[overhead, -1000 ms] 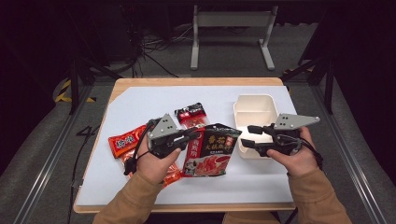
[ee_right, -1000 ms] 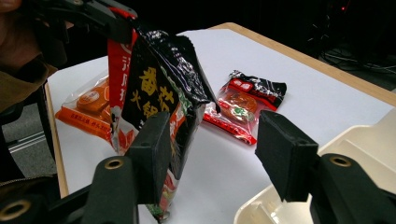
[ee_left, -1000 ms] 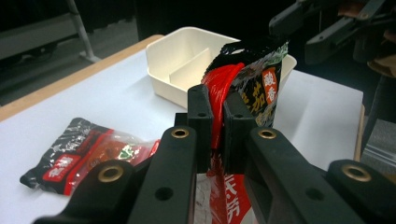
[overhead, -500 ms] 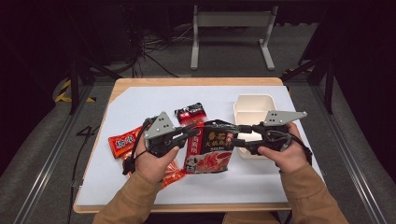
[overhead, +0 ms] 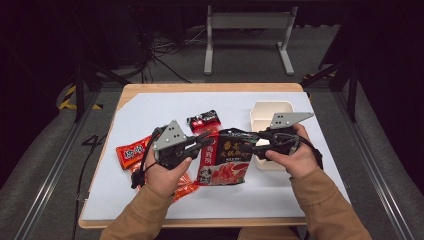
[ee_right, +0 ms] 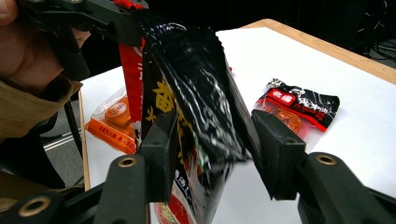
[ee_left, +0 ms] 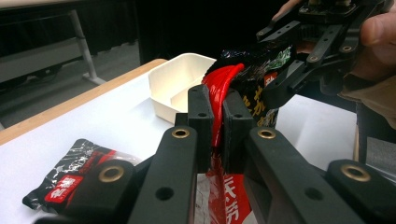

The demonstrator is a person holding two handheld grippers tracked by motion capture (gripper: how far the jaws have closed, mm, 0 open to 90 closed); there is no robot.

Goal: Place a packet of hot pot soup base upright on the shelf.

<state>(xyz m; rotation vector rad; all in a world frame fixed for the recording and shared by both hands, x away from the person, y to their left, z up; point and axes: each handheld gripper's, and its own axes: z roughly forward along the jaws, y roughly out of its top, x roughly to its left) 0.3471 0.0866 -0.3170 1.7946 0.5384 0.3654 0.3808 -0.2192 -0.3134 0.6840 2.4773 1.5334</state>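
Bag handover in progress. My left hand-held gripper [ee_left: 215, 126] is clamped on the red edge of the sauce bag [overhead: 226, 155], held above the table [overhead: 300, 200]. My right hand-held gripper [ee_right: 212, 154] has been closing around the opposite edge, pads not yet pressing. Next: finish that grip squarely.

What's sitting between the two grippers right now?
The big black-and-red pouch spans the stretch in the high view. The left gripper is clamped on its red edge; the right gripper's jaws, just closing, straddle its other edge without pressing yet.
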